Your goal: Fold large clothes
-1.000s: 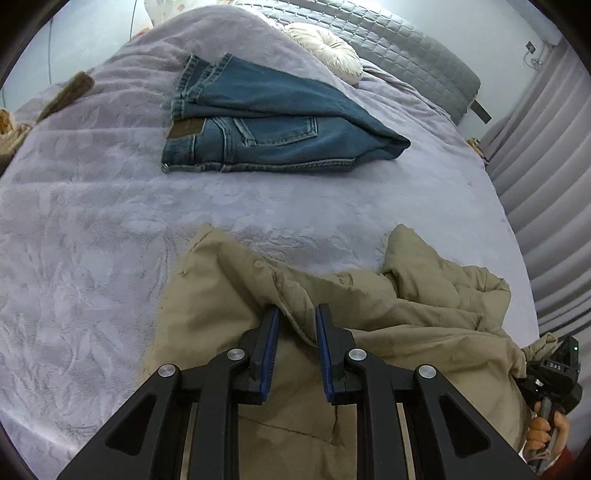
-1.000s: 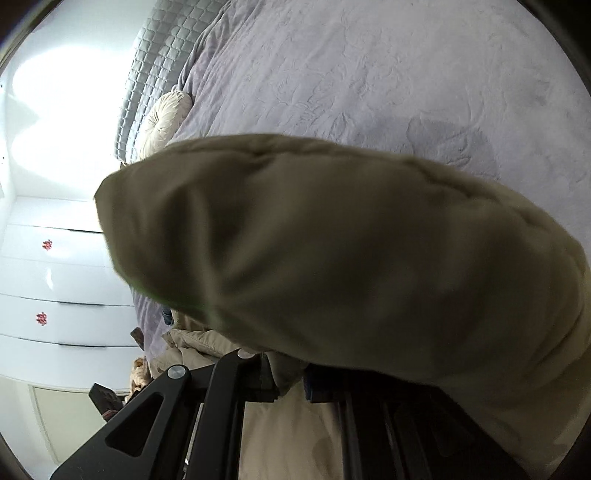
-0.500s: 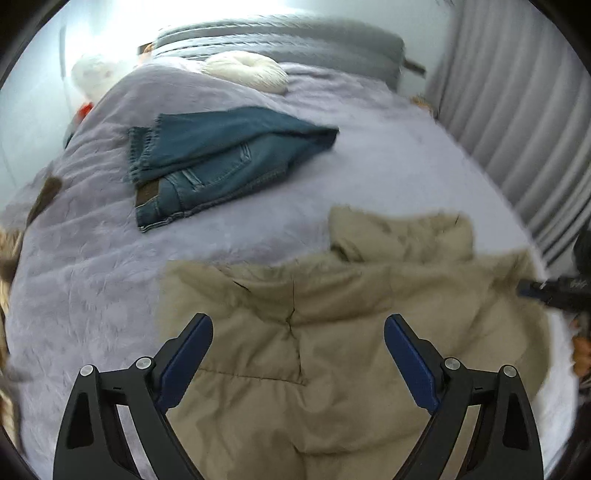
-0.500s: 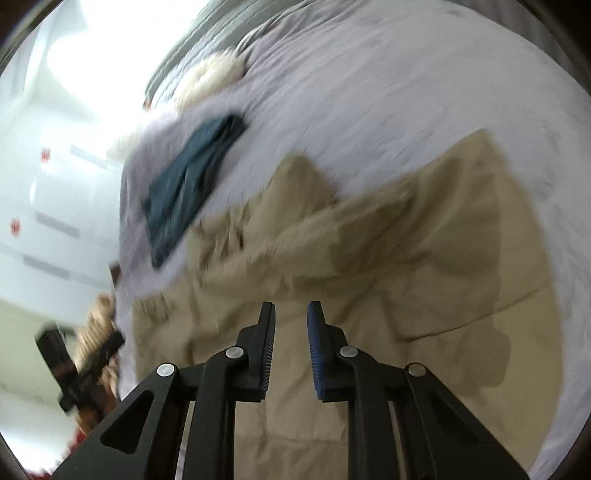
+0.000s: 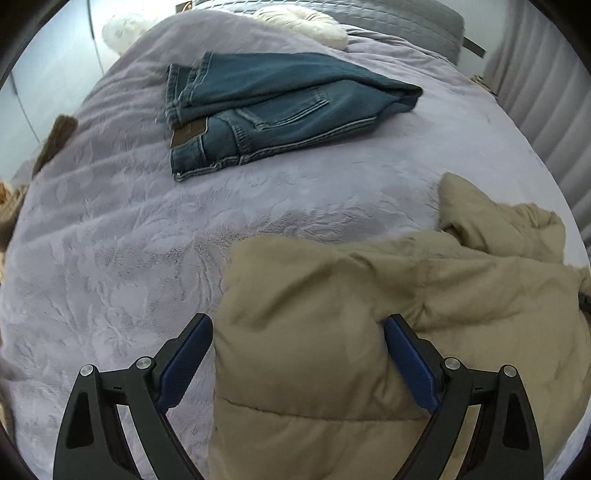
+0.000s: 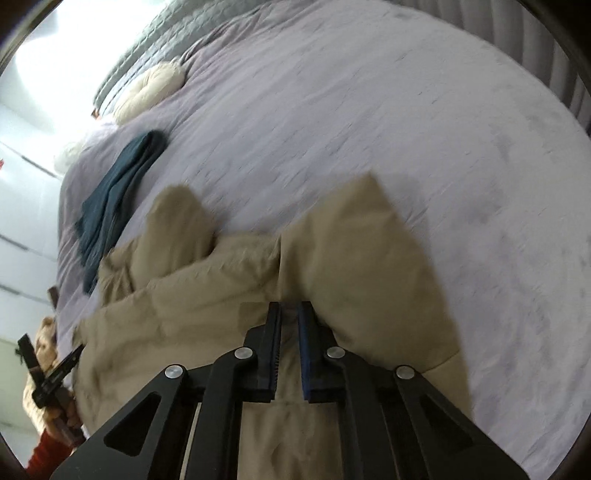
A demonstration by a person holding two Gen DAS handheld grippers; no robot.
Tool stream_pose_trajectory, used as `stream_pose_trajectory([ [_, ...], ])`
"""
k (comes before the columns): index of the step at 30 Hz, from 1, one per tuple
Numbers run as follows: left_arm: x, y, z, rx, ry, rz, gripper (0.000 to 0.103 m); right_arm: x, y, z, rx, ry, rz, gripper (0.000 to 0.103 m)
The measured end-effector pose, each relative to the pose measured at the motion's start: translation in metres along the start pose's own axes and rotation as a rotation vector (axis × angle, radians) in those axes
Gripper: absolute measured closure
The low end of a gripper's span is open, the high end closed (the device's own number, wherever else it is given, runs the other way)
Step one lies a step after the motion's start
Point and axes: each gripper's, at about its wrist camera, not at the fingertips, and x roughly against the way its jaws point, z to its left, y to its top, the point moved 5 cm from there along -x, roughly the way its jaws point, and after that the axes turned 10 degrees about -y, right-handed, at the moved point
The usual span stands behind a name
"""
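My left gripper (image 5: 298, 330) gapes wide around a fold of the tan coat (image 5: 369, 332), pads not pressing. Right gripper (image 6: 290, 314) nearly shut over it; grip unclear. Coat lies crumpled on the bed (image 5: 110, 258), long axis across. Left view alone shows the jeans (image 5: 280, 107) patch, unreadable.

Home bedroom. Wide bed (image 5: 129, 229) under lilac plush bedspread, grey quilted headboard (image 5: 388, 18) at far end, round cream cushion (image 5: 306, 22) against it. Pleated curtains (image 5: 546, 103) along right side. Folded jeans (image 5: 280, 107) lying on bed.
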Motion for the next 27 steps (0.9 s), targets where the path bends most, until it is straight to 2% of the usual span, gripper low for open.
stream_pose_trajectory([
  [8,-0.035,0.002,0.003,0.043,-0.026,-0.004,0.008,-0.035,0.007,-0.003,-0.033,-0.038,-0.039,0.099],
  [14,-0.044,0.002,0.012,0.114,-0.041,-0.002,0.002,-0.043,0.013,-0.012,-0.15,0.027,-0.018,0.098],
  [17,-0.03,0.003,0.009,0.099,0.007,-0.011,0.002,-0.029,0.012,-0.015,-0.189,0.042,-0.006,0.093],
  [20,-0.008,0.003,0.002,0.06,0.031,-0.021,0.002,-0.013,0.01,-0.01,-0.166,0.021,-0.015,0.088],
  [22,0.011,0.002,-0.003,0.022,0.05,-0.029,0.002,-0.003,0.007,-0.005,-0.15,0.017,-0.026,0.075],
  [24,0.026,0.0,-0.006,0.008,0.06,-0.038,0.002,0.013,-0.002,-0.004,-0.141,0.017,-0.041,0.067],
  [27,0.048,-0.013,-0.013,0.014,0.043,-0.035,0.002,0.034,-0.016,-0.002,-0.135,0.03,-0.048,0.065],
])
